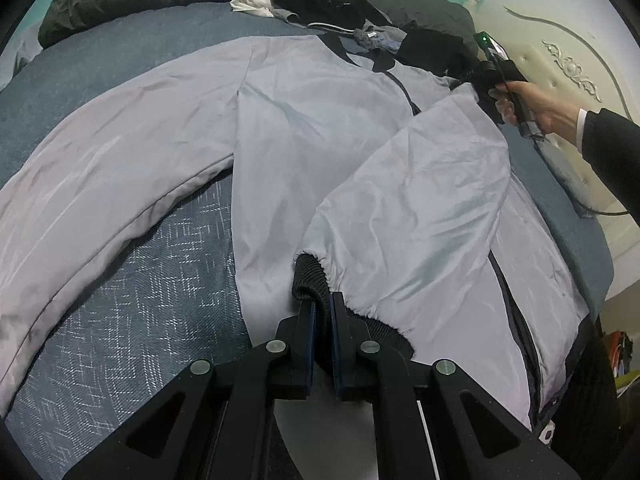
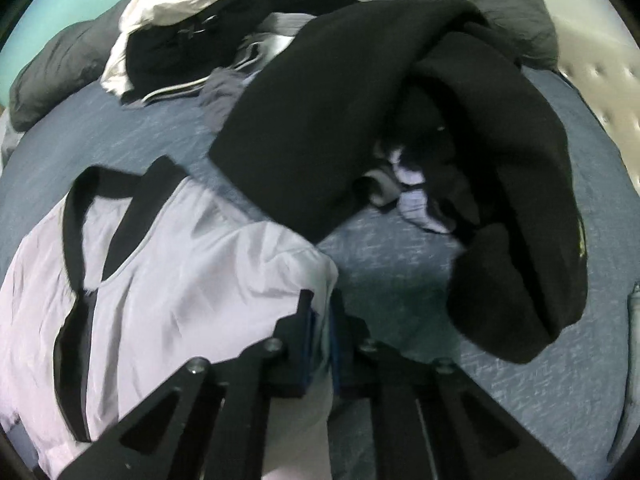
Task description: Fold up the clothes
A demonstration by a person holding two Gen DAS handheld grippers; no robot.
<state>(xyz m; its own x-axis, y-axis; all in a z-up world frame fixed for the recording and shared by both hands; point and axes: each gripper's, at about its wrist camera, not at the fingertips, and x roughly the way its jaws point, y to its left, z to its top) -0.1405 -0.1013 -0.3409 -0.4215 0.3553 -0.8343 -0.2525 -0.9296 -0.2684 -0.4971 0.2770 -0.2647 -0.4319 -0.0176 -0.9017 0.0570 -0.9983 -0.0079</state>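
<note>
While the jacket (image 1: 320,140) is lying spread on the bed (image 1: 140,300), my left gripper (image 1: 323,312) is pinching its ribbed cuff (image 1: 306,276) and my right gripper (image 2: 322,312) is clamping the shoulder; light, slippery fabric, so I'm gripping seams.

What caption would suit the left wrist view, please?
Left gripper shut on the ribbed cuff of a pale grey jacket spread across a blue bed.
</note>
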